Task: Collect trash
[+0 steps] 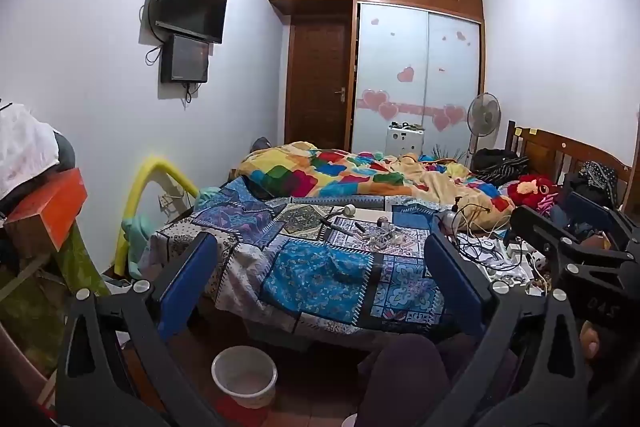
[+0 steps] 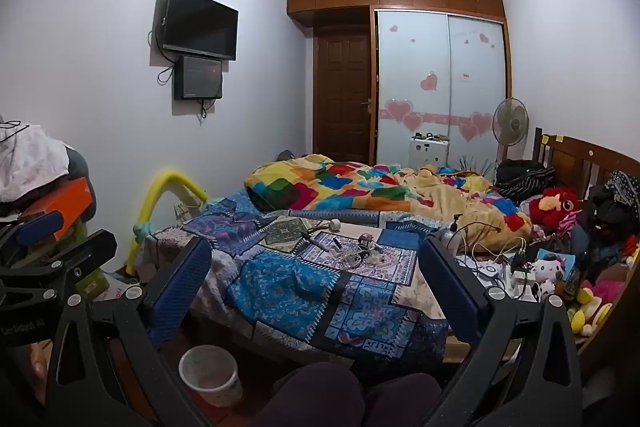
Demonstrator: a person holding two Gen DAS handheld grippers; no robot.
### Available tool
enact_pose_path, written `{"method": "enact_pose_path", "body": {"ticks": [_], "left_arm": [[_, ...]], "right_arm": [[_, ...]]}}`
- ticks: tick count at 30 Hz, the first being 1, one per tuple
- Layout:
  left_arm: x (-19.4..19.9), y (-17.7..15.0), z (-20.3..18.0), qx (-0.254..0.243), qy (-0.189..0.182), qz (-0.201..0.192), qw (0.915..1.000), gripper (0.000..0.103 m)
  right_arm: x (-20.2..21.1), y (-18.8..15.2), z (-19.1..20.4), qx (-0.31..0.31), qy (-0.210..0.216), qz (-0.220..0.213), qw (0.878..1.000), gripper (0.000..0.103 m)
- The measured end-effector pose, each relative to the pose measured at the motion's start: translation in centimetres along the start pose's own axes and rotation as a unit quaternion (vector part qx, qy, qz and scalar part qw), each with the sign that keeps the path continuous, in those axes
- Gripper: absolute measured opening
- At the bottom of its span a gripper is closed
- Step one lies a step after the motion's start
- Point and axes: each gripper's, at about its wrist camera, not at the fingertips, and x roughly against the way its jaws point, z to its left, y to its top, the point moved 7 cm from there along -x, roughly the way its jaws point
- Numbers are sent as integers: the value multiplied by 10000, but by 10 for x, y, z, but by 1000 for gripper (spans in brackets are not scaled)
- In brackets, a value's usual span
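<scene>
Currently: left gripper (image 1: 320, 267) and right gripper (image 2: 316, 275), blue fingers (image 1: 188, 283) spread wide, empty, touching nothing, both raised over the near edge of the bed (image 2: 372, 311). Small litter (image 2: 352, 251), tangled and pale, lies mid-bed on the patchwork quilt (image 1: 320, 267). White bin (image 1: 244, 375) stands on the floor just below the bed's edge, open floor around it.

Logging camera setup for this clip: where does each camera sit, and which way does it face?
Left wrist: on the left gripper, facing across the bed to the wardrobe; open jaws, a knee and the right gripper show.
Right wrist: on the right gripper, facing likewise; open jaws, knees and the left gripper show.
Shared: bed, TV, bin, fan.
</scene>
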Motion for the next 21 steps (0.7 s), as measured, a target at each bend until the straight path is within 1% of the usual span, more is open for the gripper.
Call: {"method": "enact_pose_path", "body": {"ticks": [9,14,21], "left_arm": [[2,-1,-2,47,48,36,10000,103],[6,-11,-2,86,31,52,9999,103],[-2,-9,0,218,30,179,9996,103]], "right_arm": [[1,0,0,-16,3,-57,10000,103],[3,1,2,-89,47,-32,9999,103],[2,0,-1,-245,103,25,9996,103]]}}
